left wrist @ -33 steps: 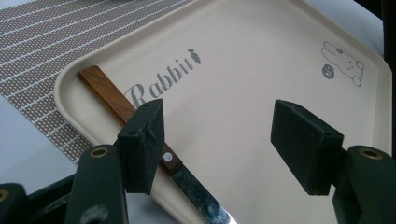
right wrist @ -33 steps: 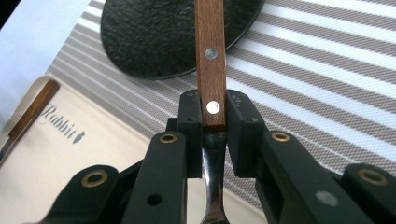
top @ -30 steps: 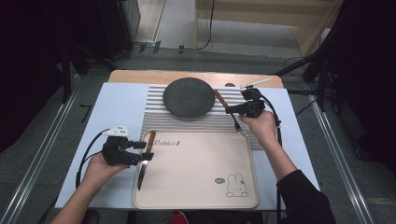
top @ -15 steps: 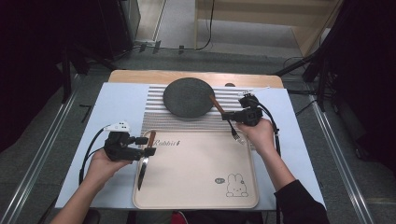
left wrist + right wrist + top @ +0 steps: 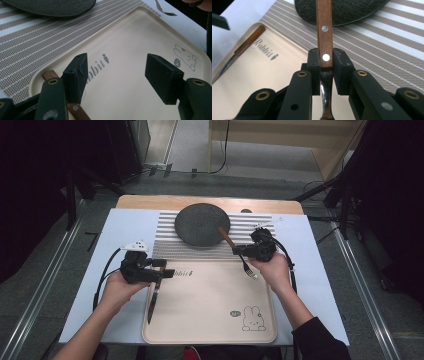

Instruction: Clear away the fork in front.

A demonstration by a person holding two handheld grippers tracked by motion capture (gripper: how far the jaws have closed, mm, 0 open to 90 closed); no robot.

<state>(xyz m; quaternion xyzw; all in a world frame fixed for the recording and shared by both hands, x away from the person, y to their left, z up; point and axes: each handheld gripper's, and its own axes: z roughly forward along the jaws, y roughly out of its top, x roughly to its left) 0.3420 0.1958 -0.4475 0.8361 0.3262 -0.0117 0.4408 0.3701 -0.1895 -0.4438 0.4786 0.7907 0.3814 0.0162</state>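
Both hands shifted | left tongs point(image 5: 117, 77) open | right tongs point(image 5: 323, 68) grip one fork point(image 5: 239, 254) | one knife point(image 5: 153, 296)

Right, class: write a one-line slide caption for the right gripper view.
Right gripper clamps a wooden-handled fork above the striped placemat.

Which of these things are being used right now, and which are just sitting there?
In use:
- fork, clamped in the right gripper
- knife, lying on the tray by the open left gripper

Just sitting there:
- dark round plate
- striped mat
- pale blue cloth
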